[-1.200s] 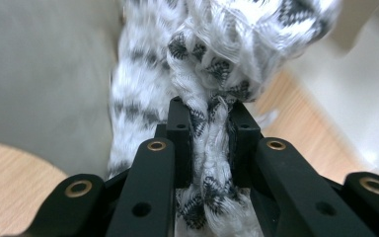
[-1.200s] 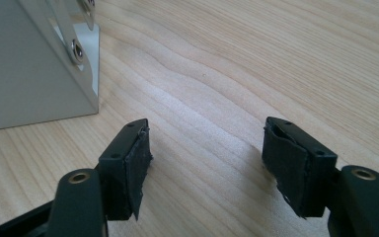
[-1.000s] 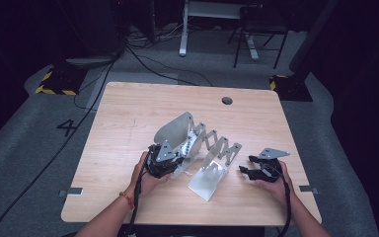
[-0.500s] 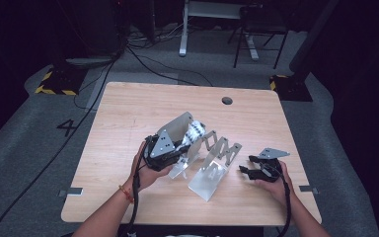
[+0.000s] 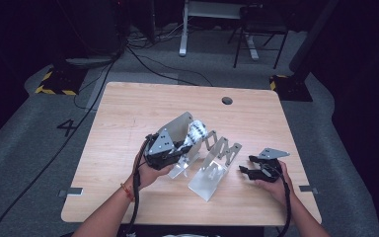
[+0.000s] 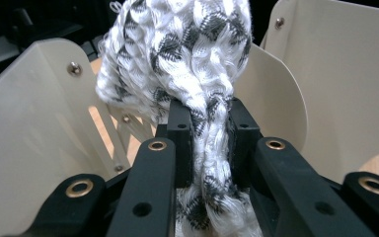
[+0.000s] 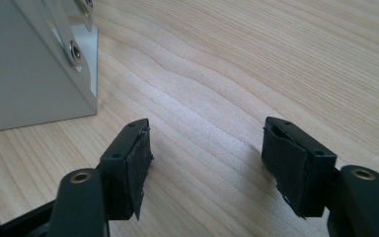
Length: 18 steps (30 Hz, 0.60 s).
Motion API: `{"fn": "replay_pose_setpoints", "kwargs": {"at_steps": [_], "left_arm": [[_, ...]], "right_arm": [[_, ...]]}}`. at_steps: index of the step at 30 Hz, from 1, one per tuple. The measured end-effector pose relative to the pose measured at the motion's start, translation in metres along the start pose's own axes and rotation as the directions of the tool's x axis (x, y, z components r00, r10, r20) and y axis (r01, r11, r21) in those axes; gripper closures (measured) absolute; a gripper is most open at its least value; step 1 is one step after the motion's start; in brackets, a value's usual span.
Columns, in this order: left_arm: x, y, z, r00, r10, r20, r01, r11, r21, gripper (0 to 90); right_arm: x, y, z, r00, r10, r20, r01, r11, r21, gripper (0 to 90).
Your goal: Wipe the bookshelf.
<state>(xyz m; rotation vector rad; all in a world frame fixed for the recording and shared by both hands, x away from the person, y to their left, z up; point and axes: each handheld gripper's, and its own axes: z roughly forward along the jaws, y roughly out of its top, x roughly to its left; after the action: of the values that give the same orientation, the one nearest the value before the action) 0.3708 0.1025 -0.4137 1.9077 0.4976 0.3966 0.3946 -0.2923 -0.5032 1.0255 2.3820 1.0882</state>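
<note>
**Knitted piece held above the metal rack**

We see the left gripper near the middle of the table, with its jaws closed tight on a black and white knitted piece, perhaps a sock or a glove. In the left gripper view the two black pads squeeze the narrow end of the fabric, and the thick part bulges out in front of them. We think the grip is on the thin end because it fits between the pads.

The knitted piece hangs between two cream plates of the folding metal rack, which stands at the centre of the table and stretches toward 4 o'clock. We judge that we are lifting it out of, or lowering it into, one slot of the rack.

The right gripper rests at about 4 o'clock, just beside the rack. Its jaws stand wide apart with nothing between them, just above the wood, probably waiting for its turn.
</note>
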Motion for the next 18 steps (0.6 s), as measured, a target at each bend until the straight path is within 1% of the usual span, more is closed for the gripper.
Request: {"fn": "replay_pose_setpoints", "kwargs": {"at_steps": [1,3,5,7,8,10,11,12,14,15,16,18], "left_arm": [[0.002,-0.003,-0.002,0.9999,-0.011,0.011,0.011,0.9999,-0.002,77.3],[0.004,-0.007,-0.005,0.9997,-0.021,0.013,0.021,0.9998,-0.004,77.3],[0.006,-0.012,-0.005,0.9994,-0.03,0.02,0.03,0.9995,0.005,77.1],[0.006,-0.018,-0.004,0.9995,-0.017,0.027,0.016,0.9997,0.017,76.8],[0.006,-0.021,-0.004,0.9993,-0.018,0.033,0.018,0.9997,0.016,76.8],[0.007,-0.023,-0.004,0.9989,-0.009,0.046,0.009,0.9998,0.019,76.8],[0.009,-0.024,-0.005,0.9974,-0.028,0.066,0.028,0.9996,0.008,76.7],[0.009,-0.025,-0.006,0.997,-0.034,0.069,0.034,0.9994,0.008,76.7],[0.007,-0.025,-0.006,0.998,-0.017,0.062,0.015,0.9994,0.031,76.7],[0.006,-0.027,-0.006,0.9981,-0.014,0.06,0.011,0.9988,0.048,76.7],[0.005,-0.03,-0.004,0.9988,0.003,0.049,-0.006,0.9973,0.072,76.7],[0.002,-0.039,0.0,0.9992,0.022,0.033,-0.027,0.9906,0.134,76.7]], "right_arm": [[0.0,0.0,0.0,1.0,0.0,0.001,0.0,1.0,0.001,35.9],[0.0,0.0,0.0,1.0,-0.001,0.001,0.001,1.0,0.0,35.9],[0.0,0.0,0.0,1.0,-0.003,0.002,0.003,1.0,0.001,35.9],[0.0,0.0,0.0,1.0,-0.003,0.002,0.003,1.0,0.002,35.9],[0.0,0.0,0.0,1.0,-0.003,0.002,0.003,1.0,0.002,35.8],[0.0,0.0,0.0,1.0,-0.004,0.001,0.004,1.0,0.001,35.8],[0.0,0.0,0.0,1.0,-0.004,0.002,0.004,1.0,0.002,35.8],[0.0,0.0,0.0,1.0,-0.003,0.002,0.003,1.0,0.002,35.8],[0.0,0.0,0.0,1.0,-0.003,0.001,0.003,1.0,0.002,35.8],[0.0,0.0,0.0,1.0,-0.004,0.002,0.004,1.0,0.002,35.8],[0.0,0.0,0.0,1.0,-0.003,0.001,0.003,1.0,0.0,35.8],[0.0,0.0,0.0,1.0,-0.003,0.001,0.003,1.0,0.001,35.8]]}}
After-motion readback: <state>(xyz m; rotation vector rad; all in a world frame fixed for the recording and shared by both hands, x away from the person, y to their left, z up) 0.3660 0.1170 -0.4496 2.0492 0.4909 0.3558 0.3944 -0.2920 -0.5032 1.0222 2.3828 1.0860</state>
